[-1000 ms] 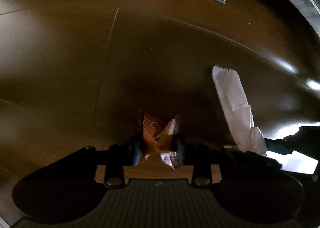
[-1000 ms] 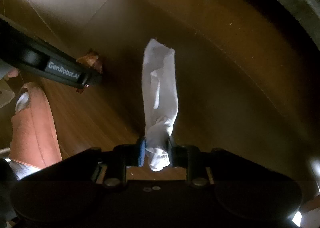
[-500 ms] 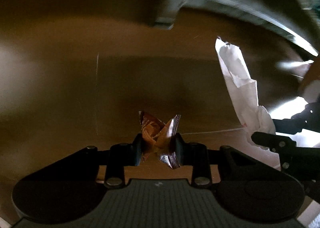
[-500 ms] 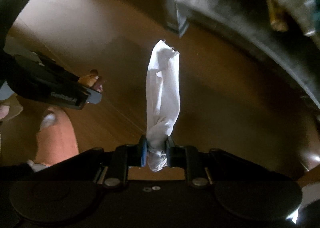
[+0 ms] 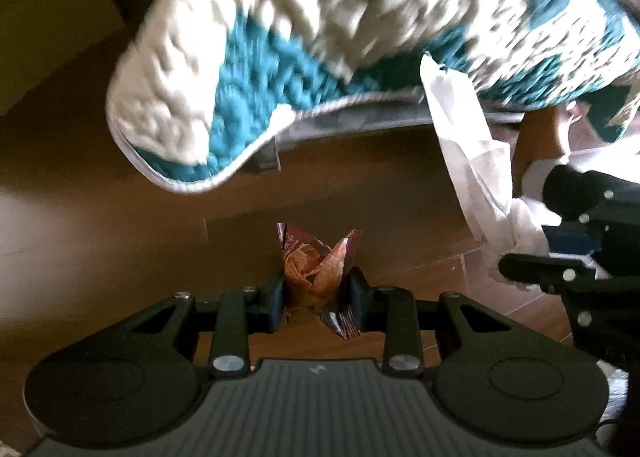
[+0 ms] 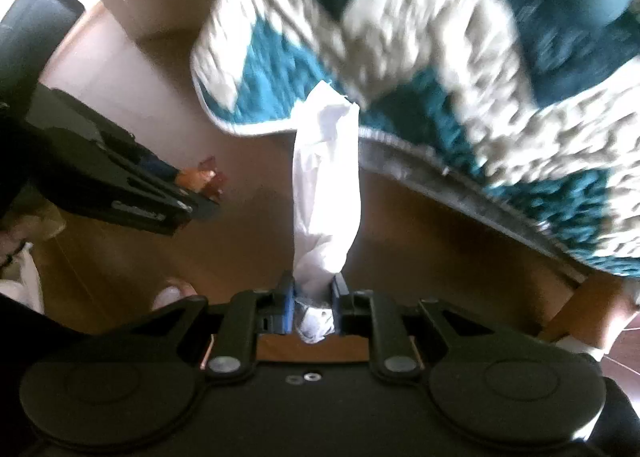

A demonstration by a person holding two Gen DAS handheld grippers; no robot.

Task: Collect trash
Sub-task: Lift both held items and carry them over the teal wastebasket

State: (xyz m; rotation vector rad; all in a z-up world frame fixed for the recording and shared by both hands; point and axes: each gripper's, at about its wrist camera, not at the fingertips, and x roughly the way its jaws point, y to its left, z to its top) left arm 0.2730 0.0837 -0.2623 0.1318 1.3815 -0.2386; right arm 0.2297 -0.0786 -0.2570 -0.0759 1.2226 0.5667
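Observation:
My left gripper [image 5: 318,291] is shut on a crumpled red-brown snack wrapper [image 5: 316,265], which sticks up between its pads, high above the wooden floor. My right gripper [image 6: 313,299] is shut on a long white tissue [image 6: 326,185] that hangs out ahead of its fingers. In the left wrist view the same white tissue [image 5: 468,145] shows at the right, held by the right gripper [image 5: 520,257]. In the right wrist view the left gripper [image 6: 200,187] with the snack wrapper [image 6: 206,177] is at the left.
A teal and white quilted bedspread [image 5: 320,37] on a bed fills the upper part of both views, its grey frame edge [image 6: 460,181] just below. Brown wooden floor [image 5: 120,237] lies underneath. A person's foot [image 6: 172,293] is near the lower left.
Both grippers have risen from near the floor, each keeping its hold. The floor has dropped away and the bed with its bedspread has come into view.

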